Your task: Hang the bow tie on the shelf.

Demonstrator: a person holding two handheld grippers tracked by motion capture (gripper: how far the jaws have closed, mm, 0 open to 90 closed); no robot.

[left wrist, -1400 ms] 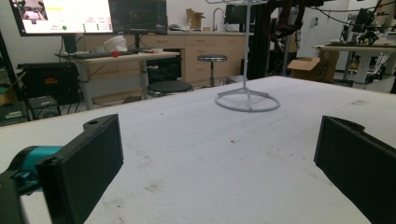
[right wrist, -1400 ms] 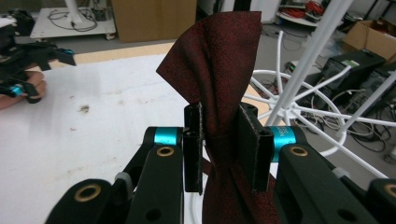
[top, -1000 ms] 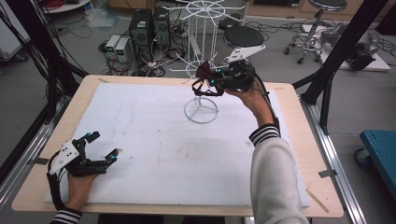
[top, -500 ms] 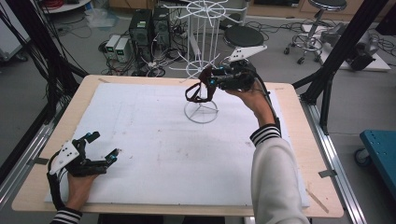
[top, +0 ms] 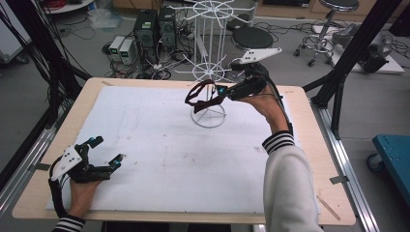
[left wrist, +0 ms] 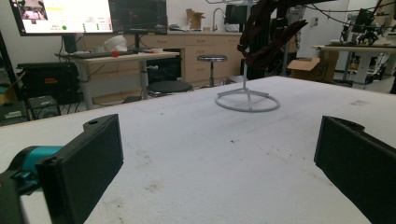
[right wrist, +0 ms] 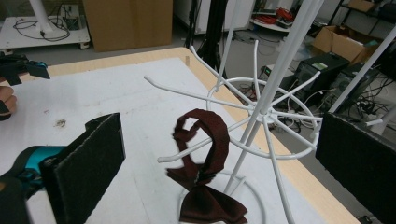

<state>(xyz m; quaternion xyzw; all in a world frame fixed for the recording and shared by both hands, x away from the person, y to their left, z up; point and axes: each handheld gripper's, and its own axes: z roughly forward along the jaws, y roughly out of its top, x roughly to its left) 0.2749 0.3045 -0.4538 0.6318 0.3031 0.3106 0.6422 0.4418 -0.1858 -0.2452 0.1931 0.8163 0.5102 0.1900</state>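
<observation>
Right gripper, raised above the table on an extended forearm, points at the white wire rack; its jaws have just been opening and stand wide, nothing pressed between them. The dark red bow tie hangs looped over 1 lower prong of the rack, just ahead of the jaws. Left gripper rests low at the near left corner, jaws wide and empty.

The right gripper view shows the strap looped over the prong and the bow dangling above the base ring; the left gripper view shows the rack's base ring far off, its top cut off.
</observation>
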